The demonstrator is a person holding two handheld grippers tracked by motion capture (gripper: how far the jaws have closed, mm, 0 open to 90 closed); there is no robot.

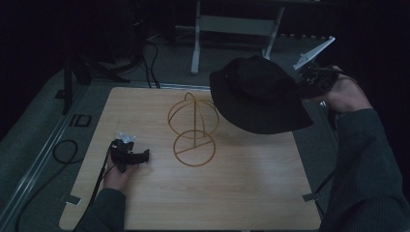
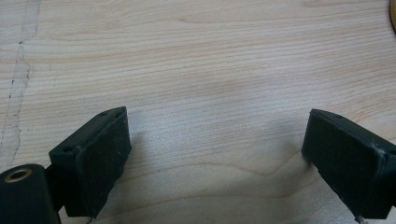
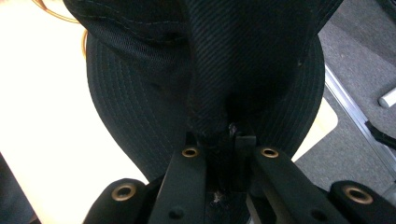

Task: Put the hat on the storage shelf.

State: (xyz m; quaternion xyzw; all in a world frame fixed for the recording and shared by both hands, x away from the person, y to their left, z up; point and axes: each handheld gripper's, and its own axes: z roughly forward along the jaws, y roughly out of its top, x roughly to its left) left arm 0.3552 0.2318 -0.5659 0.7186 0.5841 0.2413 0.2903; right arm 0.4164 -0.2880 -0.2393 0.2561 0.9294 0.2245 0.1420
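- Right hand-held gripper (image 1: 309,83), at two o'clock, is clenched on the brim of a black hat (image 1: 256,94), held above the surface (image 1: 241,193).
- Hat hangs beside the wire stand (image 1: 193,130) at centre.
- Left hand-held gripper (image 1: 140,155), at eight o'clock, rests released.

A dim room surrounds a light wooden desk (image 1: 145,203) with visible grain and rounded corners. The floor (image 1: 34,140) is grey carpet, dark toward the edges. A metal rail (image 1: 38,157) runs along the floor at the desk's left side, with a black cable (image 1: 63,152) looped beside it. Beyond the desk stands a white metal frame (image 1: 232,26) of another piece of furniture. More black cables (image 1: 152,63) trail across the floor near it. The far background is nearly black.
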